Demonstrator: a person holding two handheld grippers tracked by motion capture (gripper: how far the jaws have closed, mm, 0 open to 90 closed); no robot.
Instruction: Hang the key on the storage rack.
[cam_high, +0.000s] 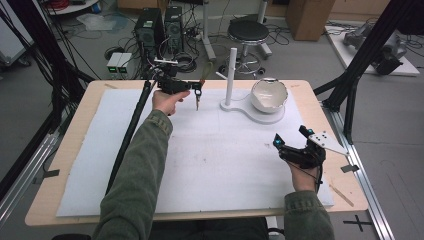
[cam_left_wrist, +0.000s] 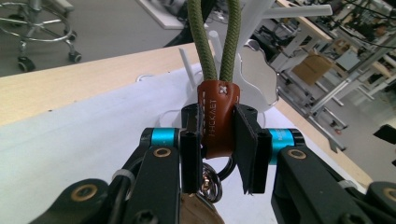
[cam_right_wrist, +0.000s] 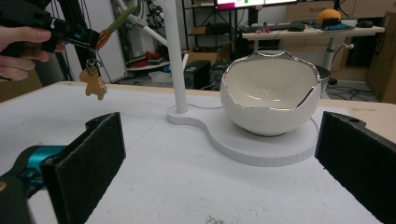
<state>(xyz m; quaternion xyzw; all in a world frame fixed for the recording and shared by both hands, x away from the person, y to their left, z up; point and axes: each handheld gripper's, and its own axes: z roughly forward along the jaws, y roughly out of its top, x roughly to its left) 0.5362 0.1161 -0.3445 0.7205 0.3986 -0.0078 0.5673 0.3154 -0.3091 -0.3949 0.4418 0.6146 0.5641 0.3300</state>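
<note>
Gripping a keychain by its brown leather tab (cam_left_wrist: 218, 119), the left gripper (cam_high: 196, 89) hung above the far left part of the white foam mat (cam_high: 200, 160) covering the wooden table (cam_high: 65, 145), near a white stand with an upright post (cam_high: 231, 75). Its black jaws were closed on the tab's flat sides, as the left gripper view showed. An olive-green cord loop (cam_left_wrist: 212, 37) rose from the tab, while a metal split ring (cam_left_wrist: 210, 179) and a tan, bear-shaped leather charm (cam_right_wrist: 93, 84) dangled below it. The right gripper (cam_high: 292, 142) rested low over the mat's near right side, its jaws spread wide and empty, facing a glossy white ceramic bowl with a jagged silver rim (cam_right_wrist: 271, 93) that sat on the stand's rounded base (cam_right_wrist: 261, 149).

The keychain looked light and limp; the cord would likely flop and the charm swing with any quick move. The stitched leather tab appeared the firmest place to hold it, being flat and slightly grippy, whereas the ring looked small and slippery. The bowl appeared fragile and best left unbumped.

Stamped lettering ran up the tab, reading roughly "THICKAET", though the characters were too faint to be sure. No other writing was legible.
</note>
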